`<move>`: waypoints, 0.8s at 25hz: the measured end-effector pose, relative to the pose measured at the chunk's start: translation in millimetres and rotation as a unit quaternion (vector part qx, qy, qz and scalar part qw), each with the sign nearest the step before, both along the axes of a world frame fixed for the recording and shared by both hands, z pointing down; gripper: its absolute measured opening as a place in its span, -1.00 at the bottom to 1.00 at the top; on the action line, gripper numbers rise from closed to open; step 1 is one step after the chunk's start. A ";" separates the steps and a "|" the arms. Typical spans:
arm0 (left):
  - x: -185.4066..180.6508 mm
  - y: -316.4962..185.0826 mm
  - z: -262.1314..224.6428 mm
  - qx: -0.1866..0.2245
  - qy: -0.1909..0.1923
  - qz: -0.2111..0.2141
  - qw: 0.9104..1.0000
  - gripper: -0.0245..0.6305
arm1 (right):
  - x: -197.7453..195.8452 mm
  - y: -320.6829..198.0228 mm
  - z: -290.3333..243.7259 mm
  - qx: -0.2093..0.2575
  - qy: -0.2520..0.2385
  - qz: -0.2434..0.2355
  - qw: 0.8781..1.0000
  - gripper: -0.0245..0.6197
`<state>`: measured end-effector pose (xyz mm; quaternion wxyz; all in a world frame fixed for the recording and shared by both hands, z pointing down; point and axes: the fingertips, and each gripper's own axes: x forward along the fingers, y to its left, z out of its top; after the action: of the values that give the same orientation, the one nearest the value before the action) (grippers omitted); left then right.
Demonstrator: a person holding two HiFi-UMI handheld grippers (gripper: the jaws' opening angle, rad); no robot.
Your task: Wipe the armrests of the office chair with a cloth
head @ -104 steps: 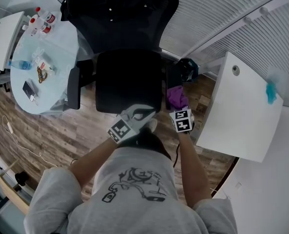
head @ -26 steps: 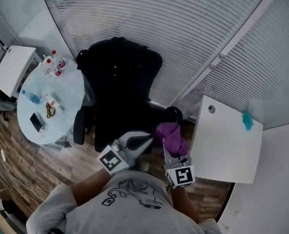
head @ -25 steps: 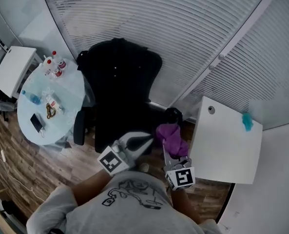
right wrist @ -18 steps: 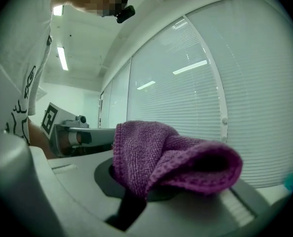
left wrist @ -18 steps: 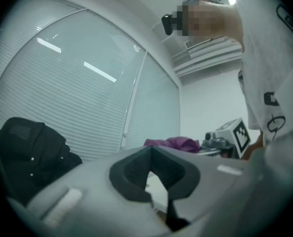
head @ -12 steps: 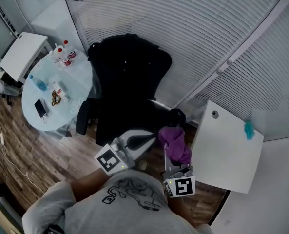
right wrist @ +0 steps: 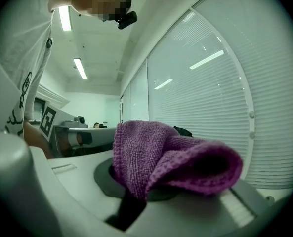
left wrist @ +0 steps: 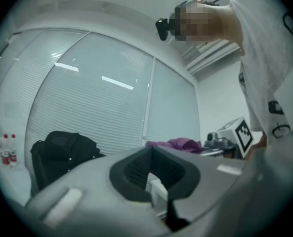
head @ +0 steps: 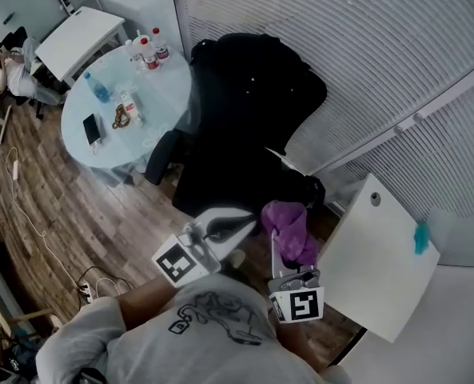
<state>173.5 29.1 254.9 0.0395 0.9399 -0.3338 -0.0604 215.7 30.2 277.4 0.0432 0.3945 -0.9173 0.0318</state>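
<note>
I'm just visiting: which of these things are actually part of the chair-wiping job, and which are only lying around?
Part of the job:
purple cloth, clamped in the right gripper
black office chair
its armrest

Just lying about:
phone and bottles on the round glass table
white desk

1. The cloth (right wrist: 161,157) is purple with a nubbly weave. It is bunched and folded over itself, and 1 edge is pinched between the closed jaws of the right gripper (head: 284,254). Its loose end droops beyond the jaws.
2. The office chair (head: 244,110) is black with a high back. It stands upright, its seat towards the person.
3. 1 armrest (head: 163,157), dark and padded, shows at the chair's left in the head view, well apart from the cloth. The other armrest is hard to make out.
</note>
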 end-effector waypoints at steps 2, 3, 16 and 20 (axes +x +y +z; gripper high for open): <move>-14.9 8.1 0.6 -0.002 -0.003 -0.022 1.000 -0.94 | -15.7 5.5 0.7 -0.002 -0.002 -0.023 1.000 -0.82; -22.8 11.9 0.6 -0.001 -0.004 -0.033 0.999 -0.94 | -24.2 8.3 1.1 -0.003 -0.002 -0.035 0.999 -0.82; -161.4 65.2 -6.4 0.008 -0.007 -0.187 0.982 -0.94 | -168.3 50.2 -6.9 0.009 -0.004 -0.197 0.980 -0.82; -205.8 82.8 -6.6 0.011 -0.008 -0.214 0.977 -0.94 | -214.6 66.0 -8.8 0.012 -0.005 -0.228 0.974 -0.82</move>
<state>-32.3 111.8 248.3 0.0130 0.8474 -0.5270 -0.0632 1.1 96.2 268.5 0.0403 0.1751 -0.9837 0.0122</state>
